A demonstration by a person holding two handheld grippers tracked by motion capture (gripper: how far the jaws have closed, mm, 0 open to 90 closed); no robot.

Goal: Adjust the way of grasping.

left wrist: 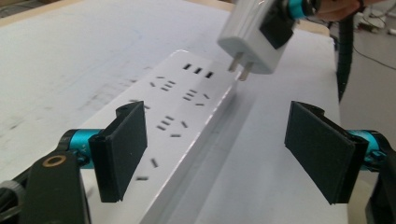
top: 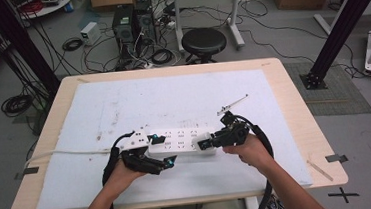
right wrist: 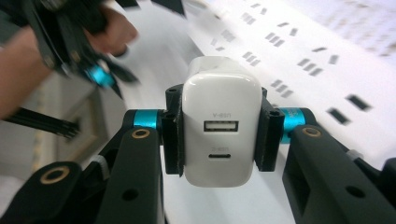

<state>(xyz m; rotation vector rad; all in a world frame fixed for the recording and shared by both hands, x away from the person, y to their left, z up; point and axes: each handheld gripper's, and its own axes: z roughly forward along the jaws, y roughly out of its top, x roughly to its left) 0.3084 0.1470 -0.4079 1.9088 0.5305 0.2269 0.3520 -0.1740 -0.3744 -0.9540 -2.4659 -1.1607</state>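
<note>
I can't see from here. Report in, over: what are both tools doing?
Right tool shut on charger, prongs over power strip. Left tool open, astride the strip. Nothing in the way.

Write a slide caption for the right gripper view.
Right tongs clamp a white USB charger above the white power strip.

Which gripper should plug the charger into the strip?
Right. The right gripper is shut on the charger, prongs above the power strip. The left gripper is open, holding nothing.
</note>
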